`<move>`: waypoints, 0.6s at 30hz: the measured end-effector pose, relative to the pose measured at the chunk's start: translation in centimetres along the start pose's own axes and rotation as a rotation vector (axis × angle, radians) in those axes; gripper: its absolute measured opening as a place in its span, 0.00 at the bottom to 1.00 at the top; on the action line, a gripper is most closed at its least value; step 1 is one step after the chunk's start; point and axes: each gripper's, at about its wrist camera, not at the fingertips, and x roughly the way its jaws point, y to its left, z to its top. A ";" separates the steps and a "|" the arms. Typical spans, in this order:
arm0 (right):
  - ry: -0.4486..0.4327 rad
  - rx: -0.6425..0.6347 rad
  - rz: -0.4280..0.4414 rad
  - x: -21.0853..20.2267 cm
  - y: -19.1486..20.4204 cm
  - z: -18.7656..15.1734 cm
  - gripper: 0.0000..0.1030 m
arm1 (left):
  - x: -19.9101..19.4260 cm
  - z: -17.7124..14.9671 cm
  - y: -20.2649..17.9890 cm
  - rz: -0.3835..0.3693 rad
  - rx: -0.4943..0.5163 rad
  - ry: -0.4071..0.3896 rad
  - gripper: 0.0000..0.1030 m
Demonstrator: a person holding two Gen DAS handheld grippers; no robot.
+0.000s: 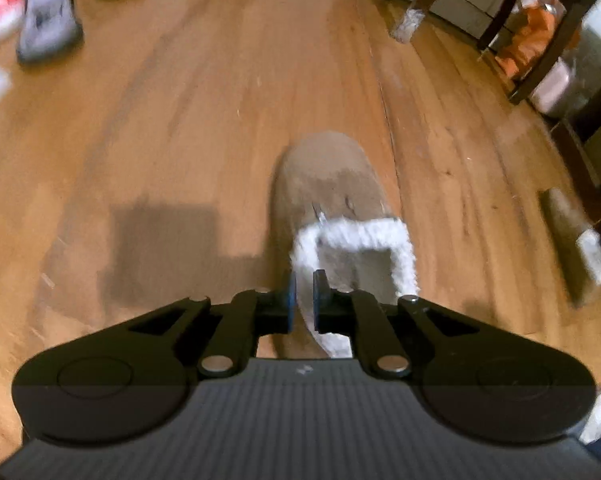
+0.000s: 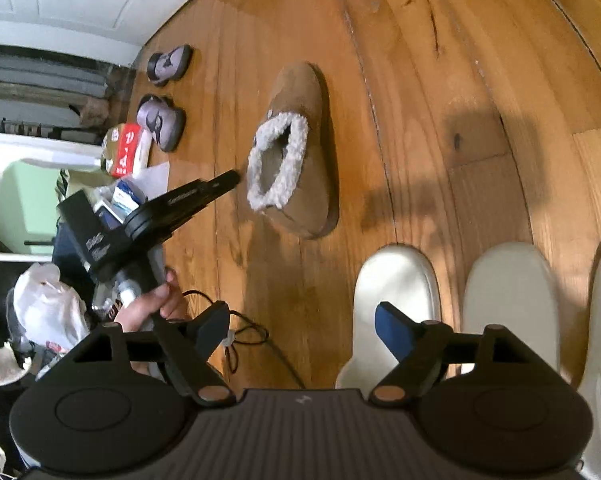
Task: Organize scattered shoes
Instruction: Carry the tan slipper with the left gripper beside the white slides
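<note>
My left gripper (image 1: 304, 300) pinches the slipper's (image 1: 332, 184) fleecy collar, its toe pointing away along the floor; my right gripper (image 2: 300, 332) gapes empty over white shoes (image 2: 396, 280).

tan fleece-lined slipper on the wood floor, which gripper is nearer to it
Left. The left gripper has its fingers closed on the fleece rim of the tan fleece-lined slipper; the right gripper is open, apart from it, above the white shoes.
</note>
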 end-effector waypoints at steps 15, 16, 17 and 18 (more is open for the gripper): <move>-0.194 -0.279 -0.185 1.0 3.5 2.8 0.79 | 7.2 1.3 -0.1 0.142 -0.060 -0.001 0.09; -0.192 -0.260 -0.183 1.0 3.3 2.8 0.79 | 7.2 1.1 0.0 0.143 -0.063 0.001 0.09; -0.191 -0.257 -0.183 1.0 3.2 2.9 0.79 | 7.1 1.0 0.1 0.143 -0.067 0.002 0.09; -0.172 -0.223 -0.177 0.8 2.5 2.9 0.79 | 6.9 0.8 0.2 0.143 -0.072 0.007 0.09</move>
